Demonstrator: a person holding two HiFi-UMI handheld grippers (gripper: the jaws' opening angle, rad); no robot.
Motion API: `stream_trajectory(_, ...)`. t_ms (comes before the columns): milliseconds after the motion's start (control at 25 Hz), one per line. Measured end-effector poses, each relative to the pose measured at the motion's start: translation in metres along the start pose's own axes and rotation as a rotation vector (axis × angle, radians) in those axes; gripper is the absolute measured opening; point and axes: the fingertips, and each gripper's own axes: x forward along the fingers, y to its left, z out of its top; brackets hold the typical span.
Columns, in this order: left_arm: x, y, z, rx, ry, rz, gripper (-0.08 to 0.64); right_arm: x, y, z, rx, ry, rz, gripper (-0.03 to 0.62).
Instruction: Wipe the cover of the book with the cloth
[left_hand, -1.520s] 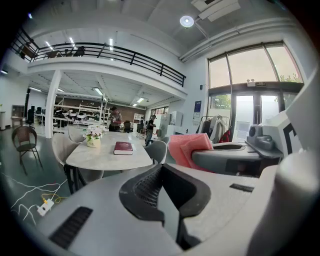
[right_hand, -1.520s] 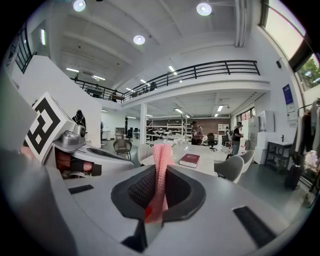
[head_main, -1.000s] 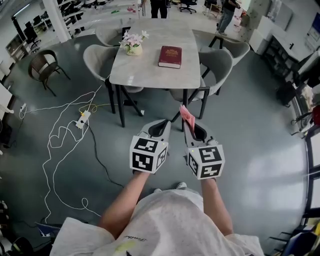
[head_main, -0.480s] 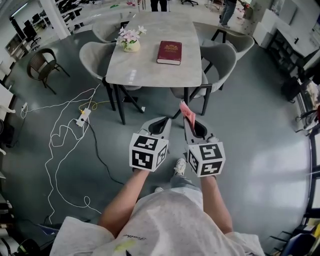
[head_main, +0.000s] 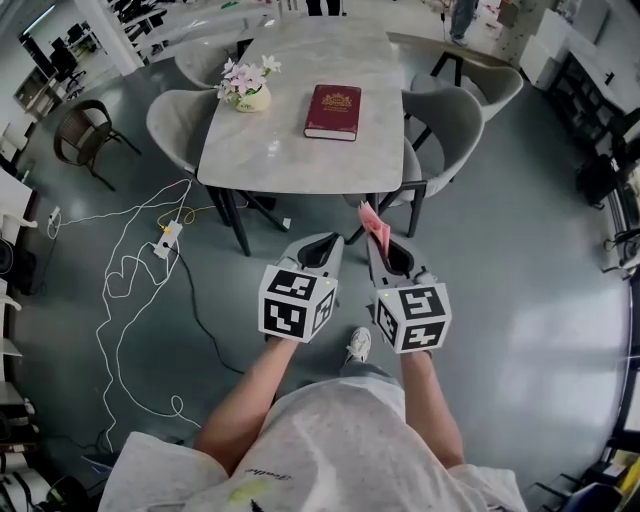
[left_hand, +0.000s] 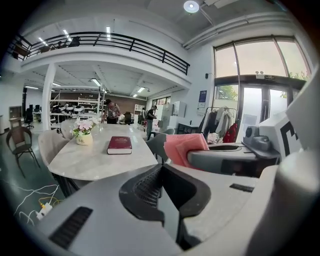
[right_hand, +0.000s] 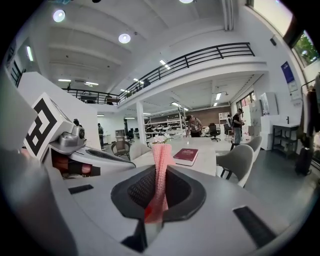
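Note:
A dark red book (head_main: 333, 111) with a gold emblem lies flat on the grey table (head_main: 300, 150) ahead; it also shows as the book (left_hand: 119, 145) and the book (right_hand: 186, 155) in the gripper views. My right gripper (head_main: 374, 243) is shut on a pink cloth (head_main: 374, 228), which stands up between the jaws as the cloth (right_hand: 160, 170). My left gripper (head_main: 322, 250) is shut with nothing in it, beside the right one. Both are held over the floor, short of the table's near edge.
A vase of pink flowers (head_main: 245, 84) stands on the table left of the book. Grey chairs (head_main: 447, 115) ring the table. White and black cables with a power strip (head_main: 167, 236) trail on the floor at left. A brown chair (head_main: 85, 128) is farther left.
The table and book have drawn nearer and shifted a little left in the head view as the person walks forward. Both grippers keep their pose; the cloth stays held.

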Motion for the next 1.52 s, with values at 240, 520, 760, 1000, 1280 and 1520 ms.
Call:
stream_trajectory(240,0.045,0.005,0.017,0.003,0.020,0.014,0.008,0.031,-0.039,0.006,0.022,0.011,0.025,0.018)
stream_trajectory(520,0.082,0.010,0.034,0.003,0.033,0.047,0.008,0.058,-0.068,0.014,0.026,0.015,0.074,0.018)
stream_trajectory(760,0.097,0.019,0.046,-0.003,0.028,0.086,0.008,0.073,-0.082,0.021,0.031,0.006,0.110,0.018)
stream_trajectory(1000,0.104,0.027,0.052,-0.007,0.024,0.100,0.008,0.084,-0.087,0.025,0.027,0.005,0.126,0.018)
stream_trajectory(1280,0.120,0.044,0.058,-0.020,0.018,0.086,0.008,0.104,-0.094,0.029,0.006,0.020,0.117,0.018)
stream_trajectory(1520,0.149,0.075,0.071,-0.026,0.014,0.049,0.008,0.144,-0.105,0.036,-0.009,0.041,0.087,0.018)
